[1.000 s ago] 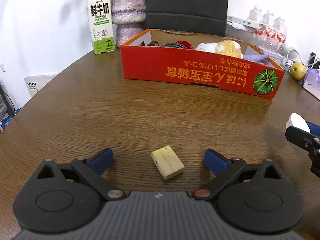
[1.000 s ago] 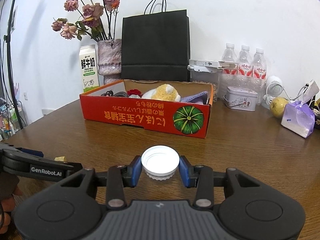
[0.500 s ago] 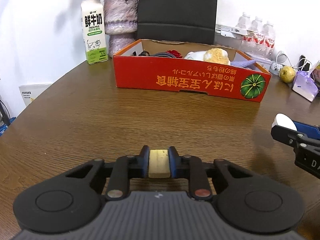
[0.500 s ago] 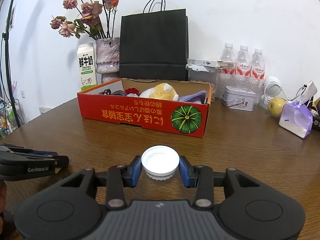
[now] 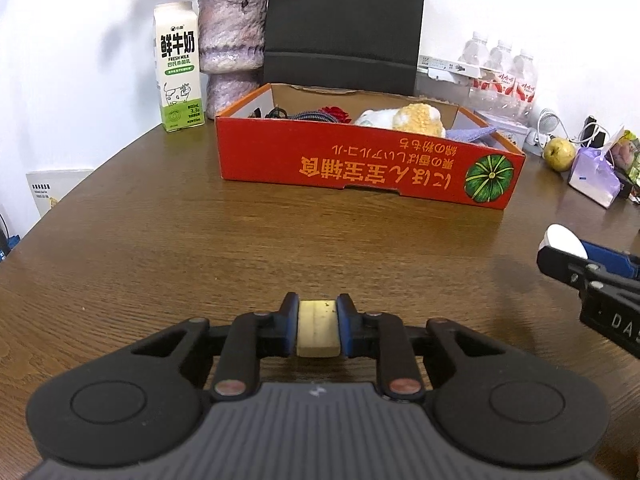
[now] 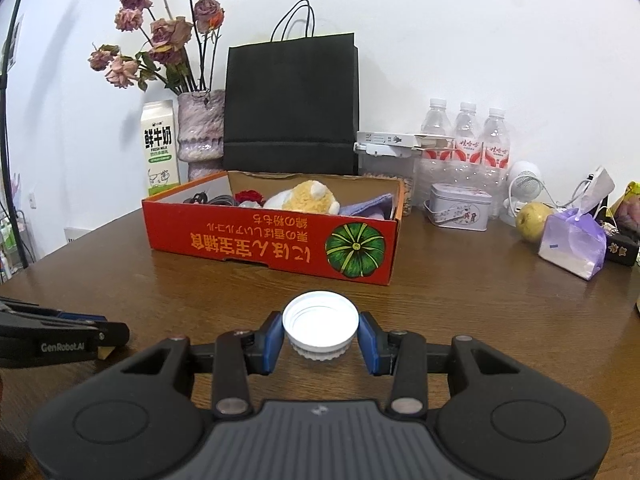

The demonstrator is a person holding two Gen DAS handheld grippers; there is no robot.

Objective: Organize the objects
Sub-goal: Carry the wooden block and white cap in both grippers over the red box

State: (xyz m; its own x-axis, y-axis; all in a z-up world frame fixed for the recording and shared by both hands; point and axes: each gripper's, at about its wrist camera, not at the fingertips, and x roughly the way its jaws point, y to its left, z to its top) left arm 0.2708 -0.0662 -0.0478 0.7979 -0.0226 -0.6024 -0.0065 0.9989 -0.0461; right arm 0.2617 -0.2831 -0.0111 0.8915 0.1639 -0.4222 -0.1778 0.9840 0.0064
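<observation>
left gripper [image 5: 318, 330]: clamped on a small pale-yellow rectangular block [image 5: 317, 330], blue pads flat on its two long sides; block looks just clear of the table, contact underneath hard to tell
right gripper [image 6: 320, 332]: closed on a white ribbed plastic bottle cap [image 6: 320, 324], open side up, pads on opposite sides of the rim
why held so: both are small loose items, gripped across the narrow width so they sit square; judged ready to carry to the box
target: shallow red cardboard box with a green pumpkin print [image 5: 360, 168], straight ahead of both grippers, well apart from them
box contents: yellow-white plush toy [image 5: 416, 120], dark cable, red item, lilac cloth; free space inside not clear from here
surface: round dark-brown wood-grain table [image 5: 200, 240], bare between grippers and box
behind box: green-white milk carton [image 5: 178, 68], mottled purple vase of dried roses [image 6: 200, 132], black paper bag [image 6: 292, 104], all against a white wall
right side: water bottles, tin, yellow-green pear [image 6: 534, 222], lilac pouch
risk: cap is shallow, could tip out if the grip slackens
</observation>
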